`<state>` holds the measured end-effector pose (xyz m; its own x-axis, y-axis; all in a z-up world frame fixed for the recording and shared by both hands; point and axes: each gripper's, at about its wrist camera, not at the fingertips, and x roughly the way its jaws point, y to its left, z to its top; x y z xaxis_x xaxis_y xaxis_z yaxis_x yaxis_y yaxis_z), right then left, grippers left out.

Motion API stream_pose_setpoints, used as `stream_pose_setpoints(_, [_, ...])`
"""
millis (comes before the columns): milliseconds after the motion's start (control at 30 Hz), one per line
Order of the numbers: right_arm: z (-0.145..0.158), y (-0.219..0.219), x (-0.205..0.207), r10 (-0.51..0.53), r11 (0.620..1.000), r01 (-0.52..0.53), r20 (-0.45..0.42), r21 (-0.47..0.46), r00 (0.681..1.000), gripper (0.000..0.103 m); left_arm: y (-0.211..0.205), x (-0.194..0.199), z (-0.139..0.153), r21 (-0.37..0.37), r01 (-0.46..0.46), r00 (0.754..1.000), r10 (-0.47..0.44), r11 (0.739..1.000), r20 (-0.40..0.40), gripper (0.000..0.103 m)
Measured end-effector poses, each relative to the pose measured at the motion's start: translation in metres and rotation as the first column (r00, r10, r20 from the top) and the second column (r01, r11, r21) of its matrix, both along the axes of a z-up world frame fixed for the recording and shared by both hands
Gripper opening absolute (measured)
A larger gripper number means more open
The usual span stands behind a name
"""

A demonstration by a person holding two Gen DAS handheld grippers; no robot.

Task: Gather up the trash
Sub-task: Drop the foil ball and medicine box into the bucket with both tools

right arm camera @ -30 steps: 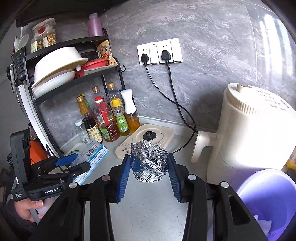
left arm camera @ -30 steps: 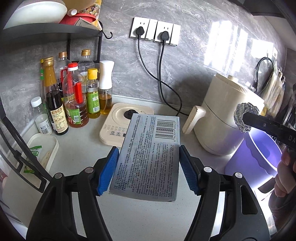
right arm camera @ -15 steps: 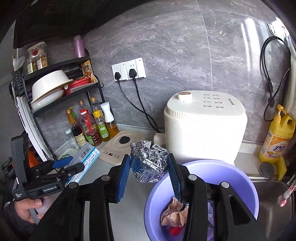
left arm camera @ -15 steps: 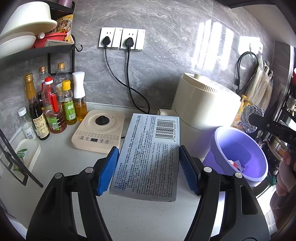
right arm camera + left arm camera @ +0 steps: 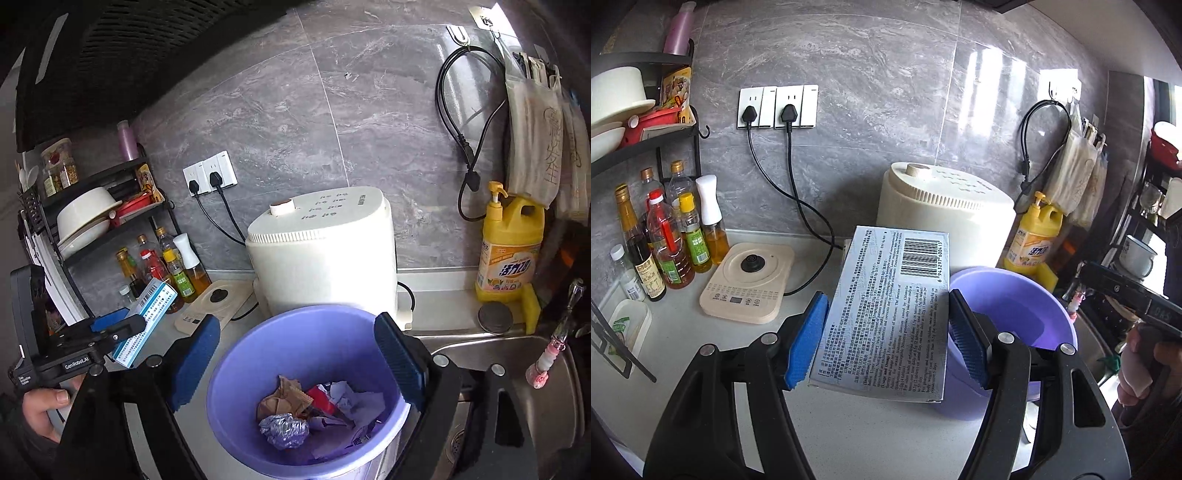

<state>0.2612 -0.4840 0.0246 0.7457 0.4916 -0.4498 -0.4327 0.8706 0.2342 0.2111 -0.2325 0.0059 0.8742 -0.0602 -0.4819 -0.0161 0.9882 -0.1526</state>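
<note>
Right gripper (image 5: 295,358), jaws just sprung wide and empty, hangs over the bin (image 5: 236,373); foil ball (image 5: 283,430) lies inside. Left gripper (image 5: 886,339) clamps the box (image 5: 886,314); cooker (image 5: 945,218) at 12 o'clock behind.

The black gripper handle (image 5: 55,354) says "GenRobot.AI" in white letters. The flat box (image 5: 886,310) has a bar code with the numbers 6 943297 600413 and tiny lines of print, with the words "Usage and Dosage". The yellow bottle (image 5: 511,251) has big Chinese letters on its label.
</note>
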Motion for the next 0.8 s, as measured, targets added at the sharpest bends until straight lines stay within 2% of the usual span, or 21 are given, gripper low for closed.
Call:
stream_pose_setpoints(200, [-0.001, -0.031, -0.009, -0.028, 1.000, 0.027, 0.008, 0.013, 1.000, 0.084, -0.038, 0.005, 0.011, 0.011, 0.056, 0.998, -0.056, 0.998, 0.001, 0.066])
stream_pose_setpoints(533, [-0.007, -0.075, -0.031, -0.067, 0.996, 0.068, -0.009, 0.055, 0.998, 0.084, -0.096, 0.037, 0.003, 0.041, 0.148, 0.988, -0.145, 0.988, -0.054, 0.068])
stream_pose_setpoints(567, [-0.009, -0.078, -0.033, -0.068, 0.996, 0.068, -0.013, 0.057, 0.998, 0.084, -0.100, 0.040, 0.002, 0.048, 0.148, 0.987, -0.145, 0.988, -0.062, 0.070])
stream_pose_setpoints(633, [-0.012, -0.084, -0.038, -0.071, 0.995, 0.073, -0.022, 0.062, 0.997, 0.084, -0.103, 0.043, 0.000, 0.049, 0.127, 0.990, -0.124, 0.991, -0.062, 0.090])
stream_pose_setpoints(733, [-0.015, -0.095, -0.044, -0.076, 0.995, 0.077, -0.026, 0.059, 0.997, 0.084, -0.105, 0.045, -0.001, 0.023, 0.126, 0.991, -0.124, 0.992, -0.053, 0.094])
stream_pose_setpoints(800, [-0.016, -0.103, -0.048, -0.084, 0.995, 0.085, -0.026, 0.059, 0.996, 0.084, -0.107, 0.045, -0.002, 0.040, 0.105, 0.993, -0.103, 0.994, -0.054, 0.096])
